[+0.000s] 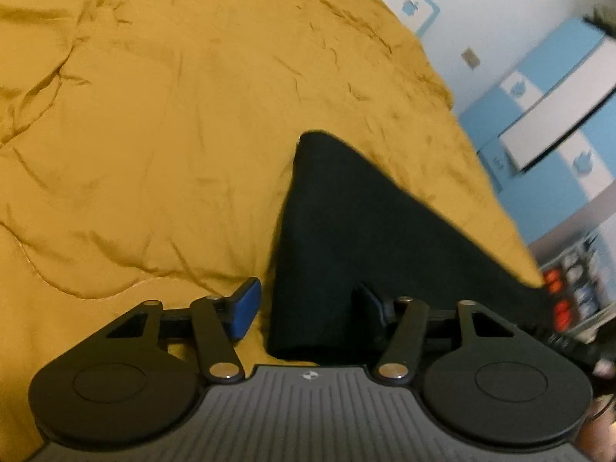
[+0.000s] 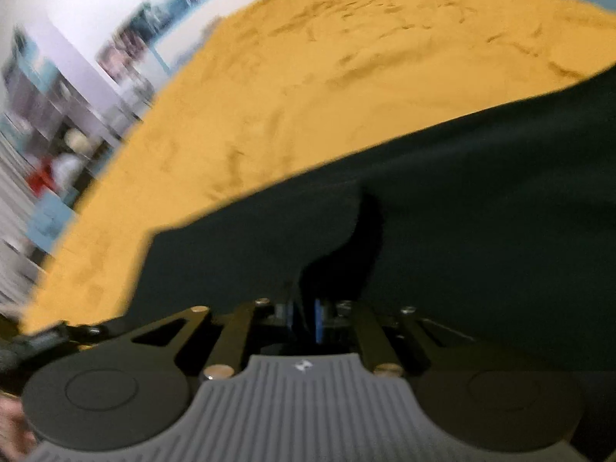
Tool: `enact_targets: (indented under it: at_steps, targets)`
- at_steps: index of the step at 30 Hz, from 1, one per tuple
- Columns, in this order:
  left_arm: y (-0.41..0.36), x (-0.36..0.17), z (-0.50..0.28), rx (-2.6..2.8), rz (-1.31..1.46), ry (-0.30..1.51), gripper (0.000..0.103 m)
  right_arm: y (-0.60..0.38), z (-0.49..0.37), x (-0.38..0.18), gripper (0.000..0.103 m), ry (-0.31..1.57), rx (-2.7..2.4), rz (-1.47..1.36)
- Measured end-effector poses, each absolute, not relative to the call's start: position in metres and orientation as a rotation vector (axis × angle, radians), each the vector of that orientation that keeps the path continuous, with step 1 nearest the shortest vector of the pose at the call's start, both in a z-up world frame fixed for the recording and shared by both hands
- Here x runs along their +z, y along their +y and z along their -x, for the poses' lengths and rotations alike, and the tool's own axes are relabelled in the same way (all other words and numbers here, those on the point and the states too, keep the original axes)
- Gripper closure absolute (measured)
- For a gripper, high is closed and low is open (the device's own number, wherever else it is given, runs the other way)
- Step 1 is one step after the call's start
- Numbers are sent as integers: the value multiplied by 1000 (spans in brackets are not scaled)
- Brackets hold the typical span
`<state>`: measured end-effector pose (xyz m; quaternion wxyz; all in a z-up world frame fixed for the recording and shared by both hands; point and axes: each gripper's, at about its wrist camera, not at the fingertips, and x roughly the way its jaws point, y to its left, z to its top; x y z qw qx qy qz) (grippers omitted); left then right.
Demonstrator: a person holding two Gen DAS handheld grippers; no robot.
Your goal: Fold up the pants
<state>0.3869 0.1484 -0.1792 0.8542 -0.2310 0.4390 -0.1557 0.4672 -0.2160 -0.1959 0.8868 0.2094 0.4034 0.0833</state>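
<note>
The right gripper (image 2: 308, 317) is clamped on the dark fabric pants (image 2: 442, 211) over the mustard-yellow quilted bedspread (image 2: 308, 77). The left gripper (image 1: 308, 308), jaws apart astride the hem, should close before both lift evenly.

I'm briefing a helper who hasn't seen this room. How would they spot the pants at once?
Find the mustard-yellow bedspread that covers the bed. The pants lie on it near the two grippers, the only dark, nearly black cloth against all that yellow.

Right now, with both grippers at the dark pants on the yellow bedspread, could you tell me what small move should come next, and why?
Probably close the left gripper: its jaws stand open around the pants edge, while the right gripper already pinches the fabric.
</note>
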Motion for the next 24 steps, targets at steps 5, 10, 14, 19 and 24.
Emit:
enact_targets:
  at_steps: [5, 10, 14, 19, 24]
  targets:
    - [142, -177, -386, -320, 424, 929, 36, -204, -452, -167, 87, 738, 16, -191]
    - [142, -178, -382, -319, 422, 922, 36, -157, -440, -159, 88, 664, 188, -76]
    - [144, -180, -381, -321, 438, 918, 35, -148, -448, -187, 90, 772, 203, -34]
    - [148, -181, -381, -323, 474, 912, 35, -194, -422, -161, 88, 710, 129, -125]
    - [151, -183, -381, -322, 509, 910, 35, -298, -376, -139, 78, 647, -91, -255]
